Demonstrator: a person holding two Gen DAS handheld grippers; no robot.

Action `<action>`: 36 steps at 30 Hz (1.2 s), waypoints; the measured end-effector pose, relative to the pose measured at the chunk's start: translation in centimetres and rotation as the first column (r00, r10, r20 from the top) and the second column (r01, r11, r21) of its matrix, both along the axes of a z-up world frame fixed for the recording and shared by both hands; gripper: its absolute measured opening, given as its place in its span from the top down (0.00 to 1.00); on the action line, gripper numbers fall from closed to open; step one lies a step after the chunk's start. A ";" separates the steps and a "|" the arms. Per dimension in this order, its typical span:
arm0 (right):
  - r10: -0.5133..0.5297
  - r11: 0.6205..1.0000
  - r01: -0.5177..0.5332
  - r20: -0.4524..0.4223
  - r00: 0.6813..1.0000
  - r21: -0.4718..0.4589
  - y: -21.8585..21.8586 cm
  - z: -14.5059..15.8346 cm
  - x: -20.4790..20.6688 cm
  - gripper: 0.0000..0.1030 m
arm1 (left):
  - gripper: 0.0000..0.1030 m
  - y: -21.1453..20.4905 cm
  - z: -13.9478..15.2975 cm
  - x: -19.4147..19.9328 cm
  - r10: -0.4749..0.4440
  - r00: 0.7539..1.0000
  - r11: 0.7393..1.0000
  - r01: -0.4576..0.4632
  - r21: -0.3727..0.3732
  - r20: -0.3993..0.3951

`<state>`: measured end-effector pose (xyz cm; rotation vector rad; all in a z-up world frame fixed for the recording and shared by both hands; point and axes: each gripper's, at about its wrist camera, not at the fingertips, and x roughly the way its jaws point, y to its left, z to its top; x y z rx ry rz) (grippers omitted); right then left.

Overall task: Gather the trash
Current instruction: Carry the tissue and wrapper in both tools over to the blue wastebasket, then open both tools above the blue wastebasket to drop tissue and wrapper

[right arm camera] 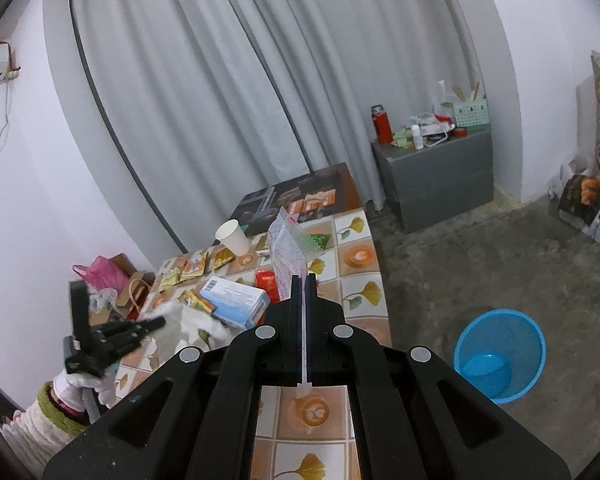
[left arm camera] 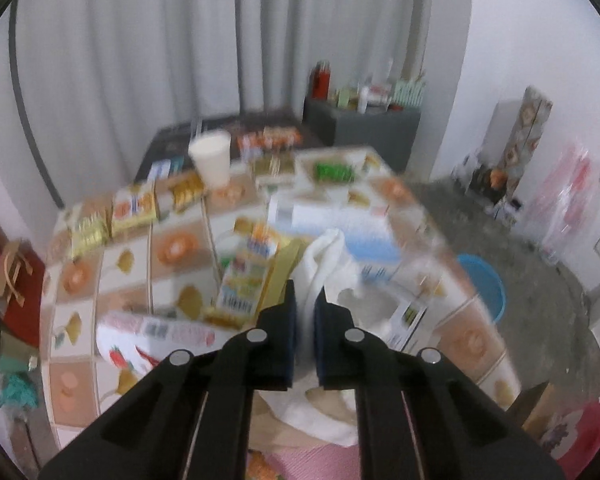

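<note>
I am holding a thin clear plastic bag in my right gripper, whose jaws are pressed fully together on its edge so that the sheet is standing up from the tips above the table. It is weighing next to nothing and flopping about, so I am judging that a pinch on the stiffer sealed strip is the safest hold; the slick film could slide out of a looser one.

My left gripper is nearly closed, only a narrow gap showing between the jaws, and it is hovering over a crumpled white tissue lying on the table beside the blue and white box. Whether the pads are actually biting the tissue I cannot tell, since that view is blurred. The tissue looks soft, light and easily squashed, so any raised fold should do as a place to nip.

Beyond the box, yellow snack packets are lying flat, and a paper cup is tilting at the table's far end. Off the table's right side, on the floor, the blue wastebasket is waiting.
</note>
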<state>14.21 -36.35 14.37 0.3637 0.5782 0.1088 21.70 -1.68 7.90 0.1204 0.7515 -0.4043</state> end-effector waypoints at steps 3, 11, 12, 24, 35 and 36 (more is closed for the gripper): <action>-0.006 1.000 0.006 0.007 1.000 0.007 -0.4 0.0 -0.1 1.00 | 0.93 -0.9 2.4 -0.9 -0.019 0.997 1.000 0.021 -0.022 0.074; -0.068 0.997 0.068 0.020 0.997 0.034 -2.9 -0.2 -1.7 1.00 | 0.93 -6.7 7.2 -2.8 -0.143 0.974 0.985 0.158 -0.074 0.173; -0.084 0.996 0.083 0.020 0.996 0.038 -3.6 -0.3 -2.0 1.00 | 0.93 -7.6 7.4 -2.8 -0.163 0.972 0.981 0.178 -0.079 0.170; -0.284 0.954 0.291 -0.092 0.954 0.070 -12.8 -5.2 -4.5 1.00 | 0.93 -26.5 3.6 -0.7 -0.451 0.892 0.886 0.446 -0.125 -0.019; -0.413 0.882 0.461 -0.313 0.855 0.098 -21.6 -16.3 -1.2 1.00 | 0.93 -45.2 -9.9 3.4 -0.543 0.789 0.831 0.555 -0.048 -0.288; -0.424 0.872 0.479 -0.338 0.840 0.096 -22.4 -17.7 -0.5 1.00 | 0.93 -46.2 -11.1 3.8 -0.537 0.789 0.832 0.554 -0.034 -0.299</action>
